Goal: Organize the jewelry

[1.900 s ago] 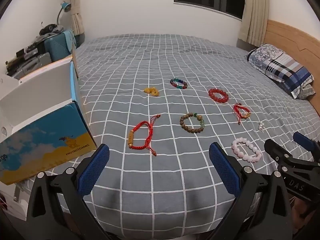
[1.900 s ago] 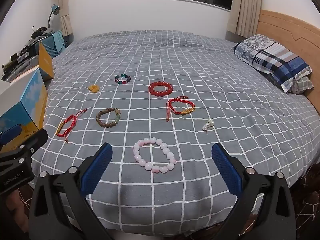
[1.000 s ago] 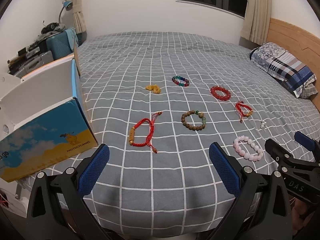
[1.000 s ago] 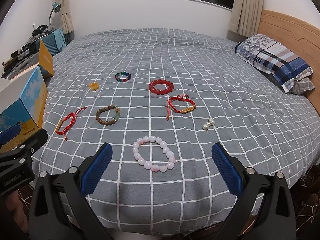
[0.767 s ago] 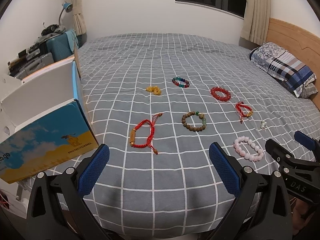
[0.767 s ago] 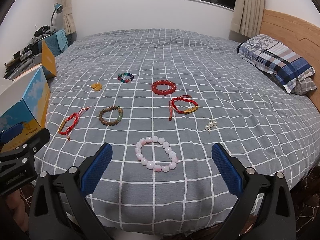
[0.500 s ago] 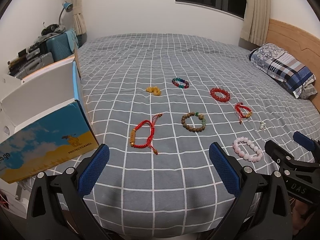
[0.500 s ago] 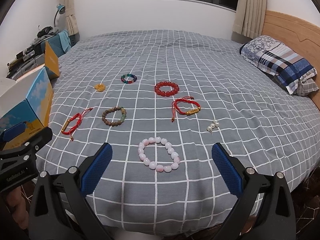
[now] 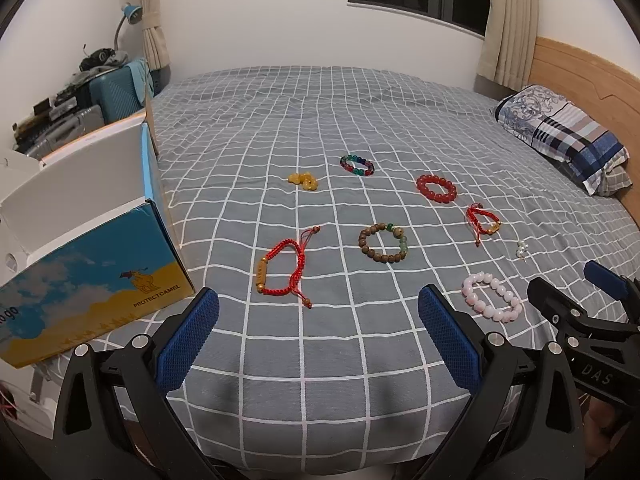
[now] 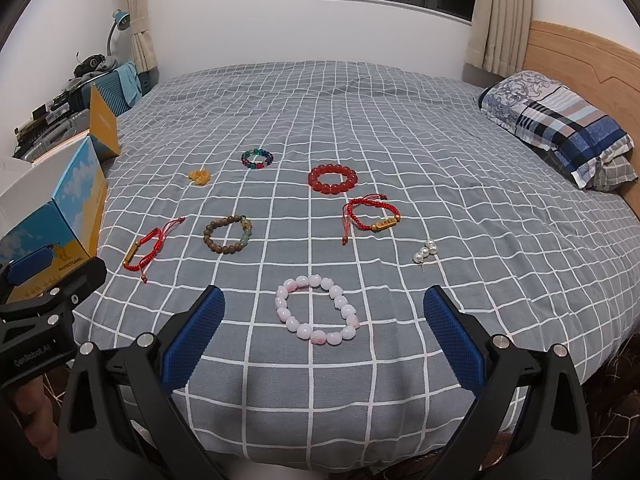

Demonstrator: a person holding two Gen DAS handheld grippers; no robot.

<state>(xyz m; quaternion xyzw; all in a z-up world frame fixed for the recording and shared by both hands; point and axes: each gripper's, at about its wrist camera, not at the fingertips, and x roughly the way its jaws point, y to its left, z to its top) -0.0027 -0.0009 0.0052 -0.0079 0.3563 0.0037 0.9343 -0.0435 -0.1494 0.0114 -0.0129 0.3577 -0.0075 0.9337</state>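
Bed: grey checked bedspread [image 10: 400, 128], jewelry laid apart.
Your left gripper [image 9: 318, 334]: jaws wide, empty.
Your right gripper [image 10: 324, 334]: wide, empty, pink bead bracelet [image 10: 316, 314] just ahead.

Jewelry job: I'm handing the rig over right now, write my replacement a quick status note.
Left gripper open, empty, at the bed's near edge. Right gripper open, empty, just short of the pink bead bracelet.
All pieces lie loose on the checked bedspread: two red cord bracelets, brown bead bracelet, red bead bracelet, multicolour bracelet, yellow piece, pearls.
Open blue and yellow box stands at the left.
Done: nothing picked up. Left: everything.
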